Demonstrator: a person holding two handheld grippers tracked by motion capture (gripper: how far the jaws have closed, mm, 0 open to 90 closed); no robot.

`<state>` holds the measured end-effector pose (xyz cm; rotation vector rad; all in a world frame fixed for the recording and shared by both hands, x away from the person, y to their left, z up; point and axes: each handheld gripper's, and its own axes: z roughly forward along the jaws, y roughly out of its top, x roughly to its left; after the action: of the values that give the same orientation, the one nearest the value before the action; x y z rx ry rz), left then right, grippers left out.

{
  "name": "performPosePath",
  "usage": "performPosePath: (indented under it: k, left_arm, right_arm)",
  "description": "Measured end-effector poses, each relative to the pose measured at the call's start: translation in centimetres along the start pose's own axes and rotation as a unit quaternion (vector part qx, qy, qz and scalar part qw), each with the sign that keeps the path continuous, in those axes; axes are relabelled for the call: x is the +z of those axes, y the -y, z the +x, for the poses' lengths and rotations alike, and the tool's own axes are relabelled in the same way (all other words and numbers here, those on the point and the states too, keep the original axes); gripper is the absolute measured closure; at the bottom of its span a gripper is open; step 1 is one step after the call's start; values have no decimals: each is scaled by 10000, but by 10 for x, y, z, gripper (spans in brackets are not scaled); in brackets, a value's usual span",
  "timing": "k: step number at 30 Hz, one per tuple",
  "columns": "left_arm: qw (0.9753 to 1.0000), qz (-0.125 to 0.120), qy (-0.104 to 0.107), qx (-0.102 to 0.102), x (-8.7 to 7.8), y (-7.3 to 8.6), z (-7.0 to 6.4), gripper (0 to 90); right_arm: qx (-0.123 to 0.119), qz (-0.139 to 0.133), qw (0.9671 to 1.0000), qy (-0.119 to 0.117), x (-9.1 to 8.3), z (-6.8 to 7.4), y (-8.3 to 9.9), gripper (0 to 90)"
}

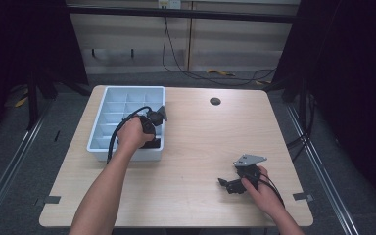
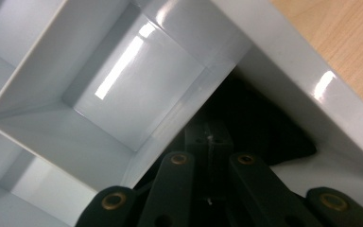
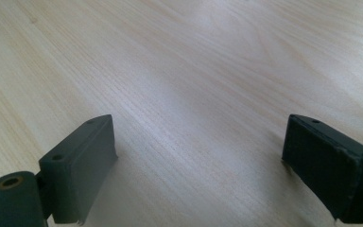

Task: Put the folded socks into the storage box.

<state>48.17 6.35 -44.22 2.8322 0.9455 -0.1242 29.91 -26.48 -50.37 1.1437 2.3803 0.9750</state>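
The left gripper [image 1: 152, 128] is lowered into the near right compartment of the pale blue divided tray [image 1: 108, 93], at about ten o'clock from the table's [image 1: 196, 142] centre. Its jaws are pressed together over a black object [image 2: 269, 127] lying in that compartment; whether they pinch it cannot be told. The right gripper [image 1: 227, 183] rests at five o'clock on bare wood, jaws spread wide, holding nothing.

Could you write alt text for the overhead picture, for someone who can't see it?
A person's left hand holds a black claw down in a near compartment of a pale blue divided tray on a wooden table. The right hand holds a second claw low over bare wood at the near right.
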Motion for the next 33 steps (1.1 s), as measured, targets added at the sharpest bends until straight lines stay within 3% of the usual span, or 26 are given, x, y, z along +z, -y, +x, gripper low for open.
performPosePath:
  k: [9, 12, 15, 24, 33]
  left_arm:
    - [9995, -259, 95, -118, -13, 7, 1, 865]
    - [9990, -391, 102, -191, -23, 10, 1, 771]
    - [9981, -561, 85, -225, -40, 15, 2, 771]
    - [9969, -725, 98, -284, -64, 19, -1, 745]
    - [9964, -780, 133, -315, -74, 21, -3, 689]
  right_arm:
    - [12, 7, 10000, 0, 0, 0, 0, 97]
    - [-2, -2, 10000, 0, 0, 0, 0, 97]
    - [-22, -12, 10000, -2, 0, 0, 0, 97]
    - [-8, -5, 10000, 0, 0, 0, 0, 97]
    - [-6, -5, 10000, -1, 0, 0, 0, 97]
